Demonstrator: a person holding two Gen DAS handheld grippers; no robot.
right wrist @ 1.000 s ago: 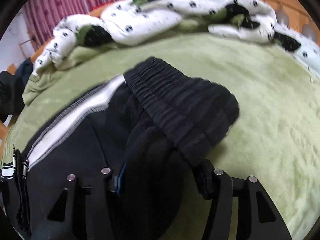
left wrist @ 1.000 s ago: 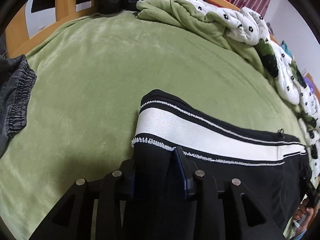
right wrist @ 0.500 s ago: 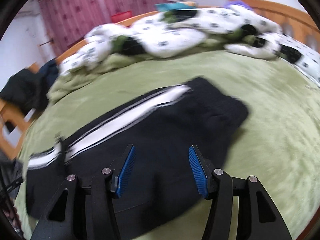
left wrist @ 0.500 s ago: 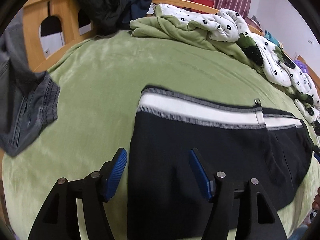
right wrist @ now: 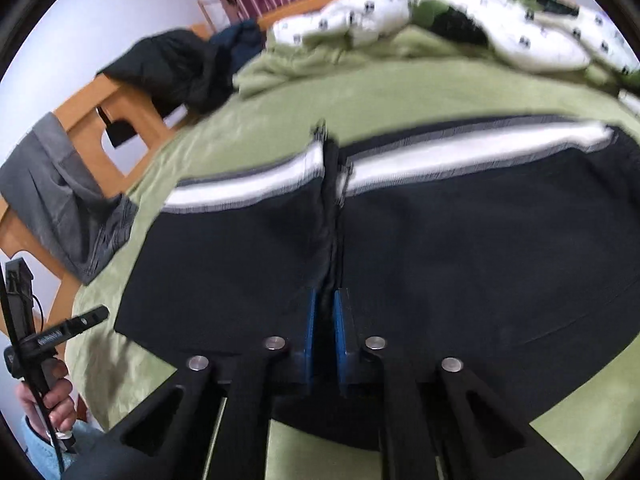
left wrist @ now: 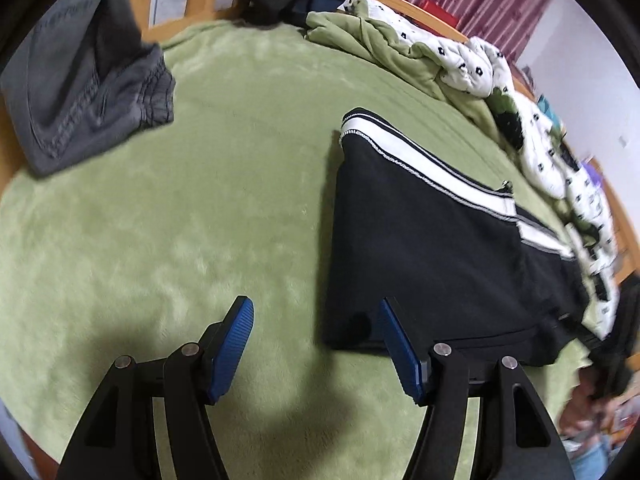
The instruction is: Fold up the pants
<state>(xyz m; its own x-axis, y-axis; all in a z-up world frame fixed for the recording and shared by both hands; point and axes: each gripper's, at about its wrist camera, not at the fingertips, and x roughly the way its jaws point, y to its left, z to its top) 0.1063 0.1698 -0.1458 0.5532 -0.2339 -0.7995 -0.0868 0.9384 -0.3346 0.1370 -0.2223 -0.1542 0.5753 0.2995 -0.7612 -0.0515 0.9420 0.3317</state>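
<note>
Pants [left wrist: 432, 256], black with a white side stripe [left wrist: 416, 164], lie flat on a green blanket [left wrist: 192, 200] covering a bed. Their long axis runs side to side across the right wrist view, stripe along the far edge.

Left gripper [left wrist: 316, 340] hangs over bare blanket with its blue pads spread and nothing between them. The pants lie ahead and to its right; its right pad sits just at the near corner of the cloth, at one short end of the garment.

Right gripper [right wrist: 325, 324] hangs over the middle of the pants' near long edge. Its jaws have just been closing and now stand pressed together; no cloth shows between the pads. A seam-like ridge runs straight ahead of it toward the stripe.

Judging by this layout, the left gripper is nearer an end to lift for the next fold, while the right sits at the likely fold line.

Grey clothing [left wrist: 80, 92] and a white patterned quilt [left wrist: 472, 60] lie well apart from the pants.
</note>
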